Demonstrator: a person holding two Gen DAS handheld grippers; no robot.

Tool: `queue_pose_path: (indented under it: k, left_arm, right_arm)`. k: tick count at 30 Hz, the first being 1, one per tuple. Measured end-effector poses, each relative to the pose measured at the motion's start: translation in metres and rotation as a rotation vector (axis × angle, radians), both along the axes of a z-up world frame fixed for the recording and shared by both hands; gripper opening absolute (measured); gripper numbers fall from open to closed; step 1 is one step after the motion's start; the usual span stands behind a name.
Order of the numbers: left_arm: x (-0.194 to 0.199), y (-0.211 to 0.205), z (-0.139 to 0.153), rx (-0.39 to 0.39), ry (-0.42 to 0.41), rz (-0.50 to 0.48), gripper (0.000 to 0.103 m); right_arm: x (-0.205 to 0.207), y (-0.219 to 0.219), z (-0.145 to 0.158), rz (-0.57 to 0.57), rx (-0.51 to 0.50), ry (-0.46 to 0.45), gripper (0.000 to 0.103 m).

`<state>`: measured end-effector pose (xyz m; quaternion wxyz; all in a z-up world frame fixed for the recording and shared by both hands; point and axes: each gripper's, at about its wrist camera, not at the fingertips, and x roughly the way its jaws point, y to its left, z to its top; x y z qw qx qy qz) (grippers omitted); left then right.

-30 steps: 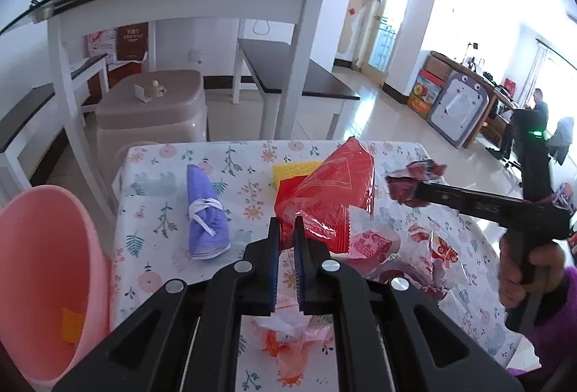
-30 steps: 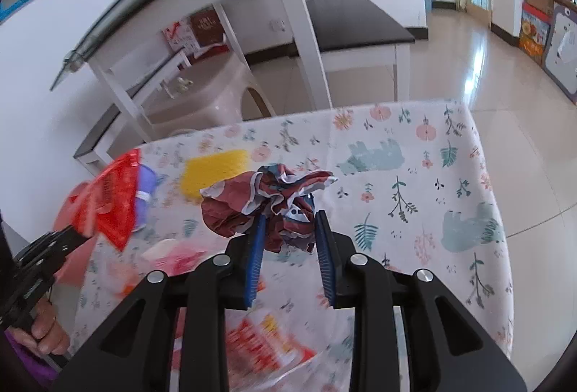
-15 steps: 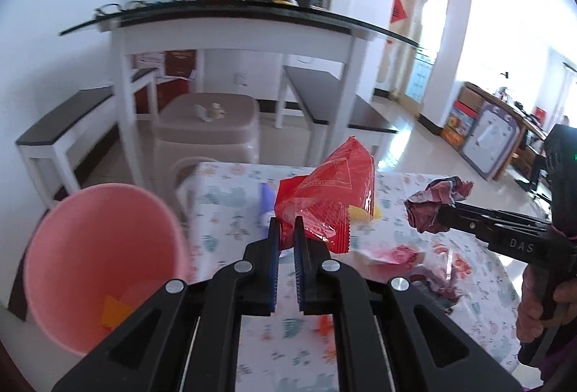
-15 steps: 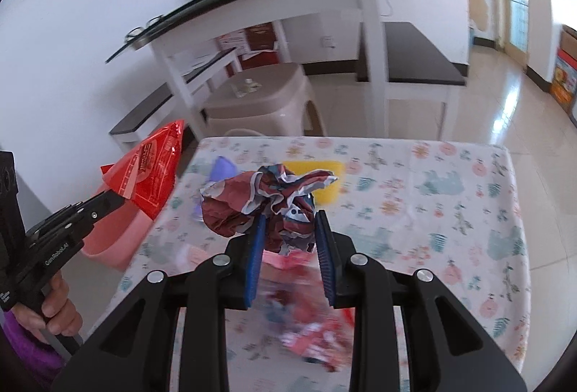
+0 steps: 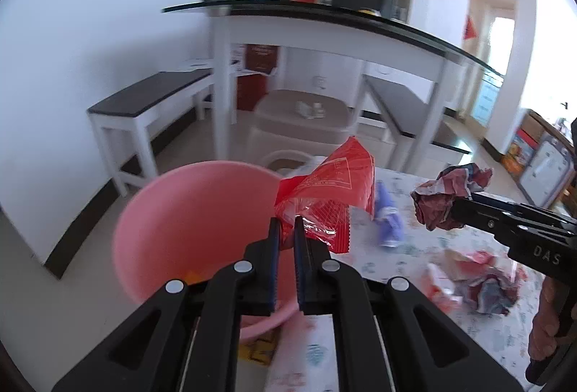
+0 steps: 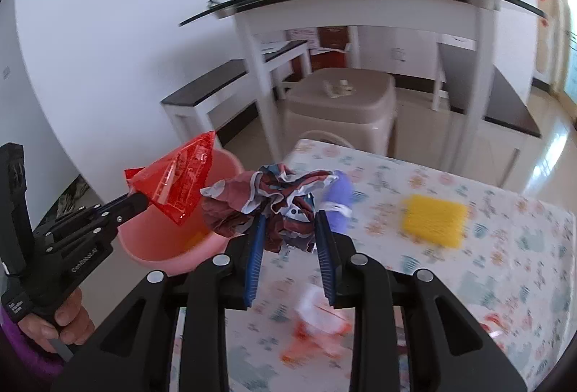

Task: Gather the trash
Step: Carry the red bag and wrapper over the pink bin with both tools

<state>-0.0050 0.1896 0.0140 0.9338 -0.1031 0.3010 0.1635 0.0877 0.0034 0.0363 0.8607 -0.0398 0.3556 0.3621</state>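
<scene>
My left gripper (image 5: 285,226) is shut on a red plastic wrapper (image 5: 331,183) and holds it over the right rim of the pink bin (image 5: 187,219). In the right wrist view the left gripper (image 6: 135,199) holds the wrapper (image 6: 176,183) above the bin (image 6: 173,247). My right gripper (image 6: 288,222) is shut on a crumpled dark red wrapper (image 6: 267,201), held above the table's left end next to the bin. It also shows in the left wrist view (image 5: 445,202).
More crumpled wrappers (image 5: 483,283) lie on the flower-print tablecloth (image 6: 505,269), with a purple roll (image 6: 339,197) and a yellow pad (image 6: 434,220). A beige stool (image 6: 346,103) and white benches and a desk stand behind the table.
Both grippers have swung left with their wrappers, from over the table toward the pink bin. The red wrapper now hangs over the bin's rim.
</scene>
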Motion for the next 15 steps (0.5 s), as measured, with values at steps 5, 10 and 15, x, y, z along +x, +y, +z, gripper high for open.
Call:
queue_pose_path:
  k: [5,10,15]
  left_arm:
    - [-0.013,0.024,-0.01,-0.012,0.026,0.073,0.007]
    - [-0.017,0.041,-0.02,-0.026,0.051,0.123,0.007]
    - [-0.02,0.053,-0.031,-0.039,0.078,0.157,0.007]
  right_arm:
    - [-0.008,0.036,-0.002,0.065,-0.03,-0.014,0.028]
    - [-0.01,0.063,-0.009,0.103,-0.069,-0.007,0.028]
    - [-0.013,0.088,-0.016,0.141,-0.102,-0.006,0.028]
